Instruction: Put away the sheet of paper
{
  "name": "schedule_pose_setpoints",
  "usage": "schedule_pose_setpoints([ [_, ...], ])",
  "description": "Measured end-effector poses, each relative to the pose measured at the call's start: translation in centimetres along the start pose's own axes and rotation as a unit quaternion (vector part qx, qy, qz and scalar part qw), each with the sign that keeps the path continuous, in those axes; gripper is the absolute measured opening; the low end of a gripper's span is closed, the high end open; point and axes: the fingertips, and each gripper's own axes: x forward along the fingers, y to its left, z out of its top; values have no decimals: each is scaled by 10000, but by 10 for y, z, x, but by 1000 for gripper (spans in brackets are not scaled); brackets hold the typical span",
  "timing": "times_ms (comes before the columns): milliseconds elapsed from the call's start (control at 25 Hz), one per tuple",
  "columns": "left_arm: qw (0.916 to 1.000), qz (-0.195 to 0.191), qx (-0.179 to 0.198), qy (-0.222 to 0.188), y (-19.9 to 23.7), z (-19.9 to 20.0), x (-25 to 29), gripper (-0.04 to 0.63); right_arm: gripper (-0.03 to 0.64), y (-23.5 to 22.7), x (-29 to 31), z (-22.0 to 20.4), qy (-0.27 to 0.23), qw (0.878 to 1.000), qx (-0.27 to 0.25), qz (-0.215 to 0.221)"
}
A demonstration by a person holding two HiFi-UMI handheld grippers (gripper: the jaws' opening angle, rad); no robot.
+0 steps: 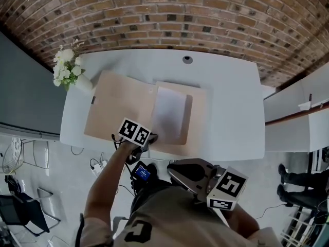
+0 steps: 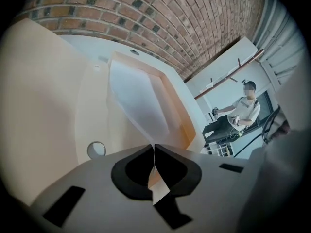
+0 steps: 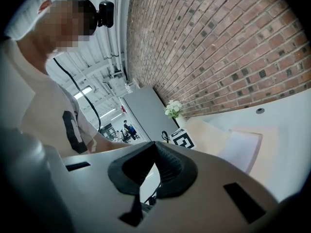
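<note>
Left gripper [image 2: 154, 152] pinches the white paper sheet [image 1: 169, 112] inside the open beige card folder [image 1: 118, 102] (right gripper [image 3: 155, 147] closed, empty); next, I'd judge, release.

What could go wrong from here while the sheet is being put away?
The left tongs pinch only a corner of the sheet, so a tug could tear or crease it. Nothing steadies the folder, the right tongs being shut and off the table, so it might slide.
</note>
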Motion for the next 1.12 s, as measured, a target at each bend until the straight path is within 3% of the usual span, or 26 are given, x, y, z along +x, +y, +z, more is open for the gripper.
schedule_pose_setpoints([
  [200,9988,10,325,356,-5,-3,8,23,21,-4,-6,2,8,9999,-5,109],
  [240,9985,96,372,397,-3,-3,7,60,21,-5,-8,2,14,9999,2,125],
  [320,9972,334,498,455,1,-1,4,231,21,-7,-9,3,32,9999,1,154],
  [400,9944,661,706,425,7,4,-2,258,21,-8,-10,3,59,9998,-3,179],
  [520,9880,1161,979,289,20,10,-11,265,21,-9,-10,3,97,9997,-3,240],
  [600,9860,1291,1028,236,26,14,-13,265,21,-10,-10,3,103,9996,-25,279],
  [800,9857,1214,1154,204,29,31,-6,265,21,-15,-12,1,187,9995,33,257],
  [1120,9759,1020,1883,419,12,52,18,238,21,-25,-15,-3,269,9995,135,110],
])
